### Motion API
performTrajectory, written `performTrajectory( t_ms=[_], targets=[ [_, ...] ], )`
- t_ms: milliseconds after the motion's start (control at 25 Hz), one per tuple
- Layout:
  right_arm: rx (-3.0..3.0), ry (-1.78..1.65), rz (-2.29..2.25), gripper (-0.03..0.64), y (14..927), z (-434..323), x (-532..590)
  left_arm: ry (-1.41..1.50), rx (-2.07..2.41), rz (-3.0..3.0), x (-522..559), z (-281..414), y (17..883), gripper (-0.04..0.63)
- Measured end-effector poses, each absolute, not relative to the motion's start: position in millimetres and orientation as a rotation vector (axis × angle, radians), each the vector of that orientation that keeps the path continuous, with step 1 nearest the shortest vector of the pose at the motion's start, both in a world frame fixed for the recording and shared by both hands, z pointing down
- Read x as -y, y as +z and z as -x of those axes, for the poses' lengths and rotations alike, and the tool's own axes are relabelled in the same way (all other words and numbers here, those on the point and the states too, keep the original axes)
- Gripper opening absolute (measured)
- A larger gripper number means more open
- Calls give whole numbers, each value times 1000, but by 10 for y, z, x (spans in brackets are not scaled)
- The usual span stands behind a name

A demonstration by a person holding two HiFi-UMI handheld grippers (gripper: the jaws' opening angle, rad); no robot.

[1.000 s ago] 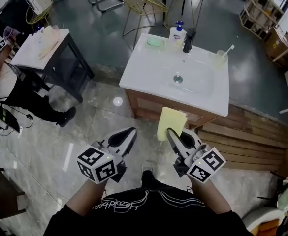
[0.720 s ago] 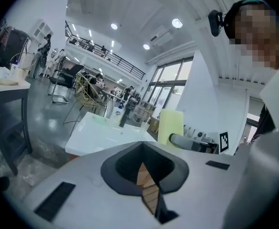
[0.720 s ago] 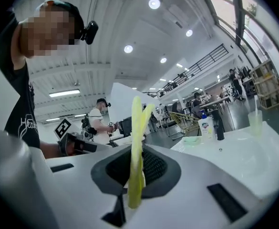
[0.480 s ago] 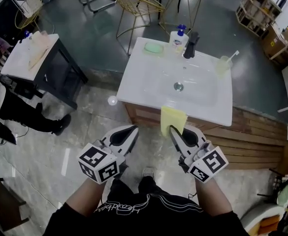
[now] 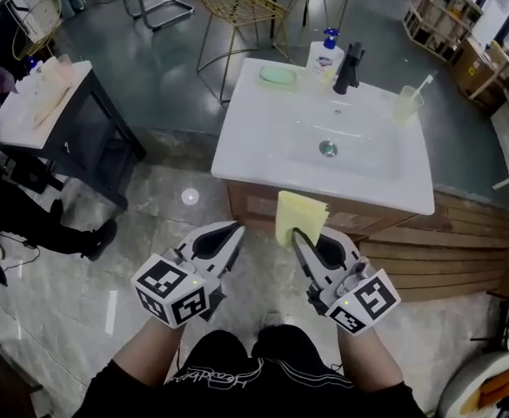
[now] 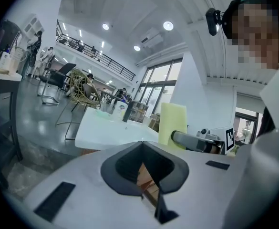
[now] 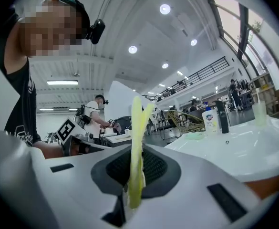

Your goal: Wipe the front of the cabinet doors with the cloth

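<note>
Cloth (image 5: 301, 214): yellow, folded, pinched at its lower edge by the clenched right hand-held gripper (image 5: 298, 233) and standing upright out of the jaws. I judge it is held this way so a broad face can meet the wood. It sits just in front of the cabinet doors (image 5: 256, 205), below the white sink top (image 5: 263, 138); whether it touches them I cannot tell. Left hand-held gripper (image 5: 234, 230): clenched on nothing, level beside the right, apart from the cloth, idle.

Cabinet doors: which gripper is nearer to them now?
Right. The right gripper holds the cloth squarely before the cabinet doors; the left gripper sits off by their left edge.
</note>
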State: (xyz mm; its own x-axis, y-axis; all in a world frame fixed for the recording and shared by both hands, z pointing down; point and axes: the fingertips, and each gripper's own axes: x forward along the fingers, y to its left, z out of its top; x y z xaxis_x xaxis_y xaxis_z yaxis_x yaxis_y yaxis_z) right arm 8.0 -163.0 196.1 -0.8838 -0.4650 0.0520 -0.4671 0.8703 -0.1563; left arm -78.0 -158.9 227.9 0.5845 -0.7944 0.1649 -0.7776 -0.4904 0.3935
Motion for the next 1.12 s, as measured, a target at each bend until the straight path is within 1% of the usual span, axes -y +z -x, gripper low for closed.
performTrajectory(
  t_ms=[320,480,640,840,1120],
  targets=[
    [3076,122,-766,40,3060,56,1599,-157,1279,-2437,1643,929,3421,6],
    [3070,36,-808,40,3679,37,1667,-145,1260,-2495,1769,910,4083,6],
    [3060,-5,-833,40,4184,26,1691,-133,1244,-2546,1806,908,4537,6],
    [3028,-27,-835,40,4505,120,1734,-136,1233,-2568,1876,952,4768,6],
    [3046,-109,-847,40,4295,254,1848,-132,1232,-2596,1933,1012,4678,5]
  ],
)
